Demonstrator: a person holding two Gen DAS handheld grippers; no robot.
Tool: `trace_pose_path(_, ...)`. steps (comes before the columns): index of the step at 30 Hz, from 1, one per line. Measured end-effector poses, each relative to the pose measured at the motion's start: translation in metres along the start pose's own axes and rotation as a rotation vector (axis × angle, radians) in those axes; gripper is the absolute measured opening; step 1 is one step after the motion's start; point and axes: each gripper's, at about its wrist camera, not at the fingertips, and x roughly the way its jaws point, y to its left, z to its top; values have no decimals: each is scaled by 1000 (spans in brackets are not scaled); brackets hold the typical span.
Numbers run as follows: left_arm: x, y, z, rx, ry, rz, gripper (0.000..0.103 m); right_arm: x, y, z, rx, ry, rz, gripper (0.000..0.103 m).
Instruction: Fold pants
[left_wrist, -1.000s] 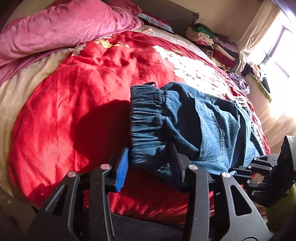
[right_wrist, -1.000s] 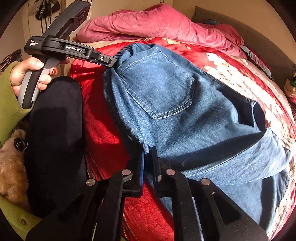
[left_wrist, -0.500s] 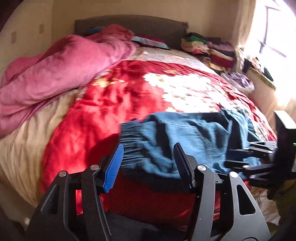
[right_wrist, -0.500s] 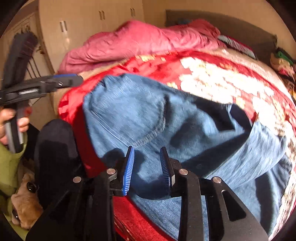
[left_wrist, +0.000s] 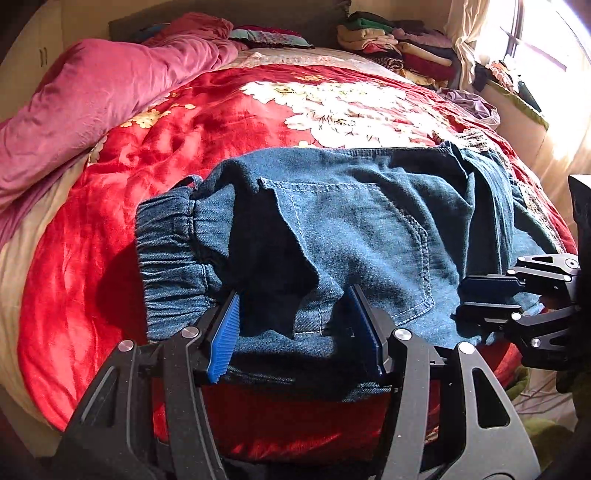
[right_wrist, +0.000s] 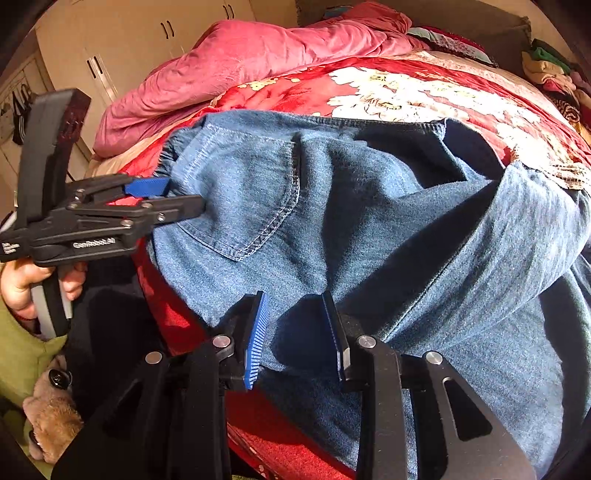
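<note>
Blue denim pants (left_wrist: 351, 236) lie rumpled on the red floral bedspread (left_wrist: 207, 122), elastic waistband (left_wrist: 166, 251) to the left and back pocket up. They also fill the right wrist view (right_wrist: 369, 221). My left gripper (left_wrist: 295, 325) is open, its blue pads on either side of the near edge of the waist. It also shows in the right wrist view (right_wrist: 173, 199). My right gripper (right_wrist: 295, 332) is open over the near edge of the seat. It also shows in the left wrist view (left_wrist: 487, 299), at the pants' right edge.
A pink duvet (left_wrist: 92, 92) is heaped at the bed's far left. Stacked folded clothes (left_wrist: 399, 48) sit by the headboard near a bright window (left_wrist: 535, 44). Cupboards (right_wrist: 129, 55) stand to the left. The person's dark leg (right_wrist: 107, 332) is at the bed's near edge.
The right gripper, shut on the pants' edge a second ago, has opened. Both grippers moved back and higher. The pants now lie loose and more rumpled.
</note>
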Motion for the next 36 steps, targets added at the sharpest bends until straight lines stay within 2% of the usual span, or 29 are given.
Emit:
trace_pose_path(2,-2,-1,-1,2,-9,2,48,-10,0,0,2,-16,1,30)
trace_pose_path(5,-10,1,-2,-11,-37,-6,48,-30,-5,-2,-3,-61,-30,40)
trace_pose_path(10,-45,-3,-4,-57,-119,-22,49,-62,-26,-4,34,-122,-92,41)
trace_pose_path(14,-71,-12,1,-38,-176,-9,53,-80,-45,0,68,-163,-145,45)
trace_pose_path(18,-81,-29,9,-7,-192,-88,56,-91,-64,9,97,-195,-198,45)
trace_pose_path(25,-48,-74,20,42,-94,-271,56,-98,-97,37,126,-202,-283,45)
trace_pose_path(30,-18,-110,25,92,-19,-361,56,-84,-116,67,117,-173,-304,46)
trace_pose_path(36,22,-134,36,94,59,-420,54,-45,-142,108,130,-81,-340,46)
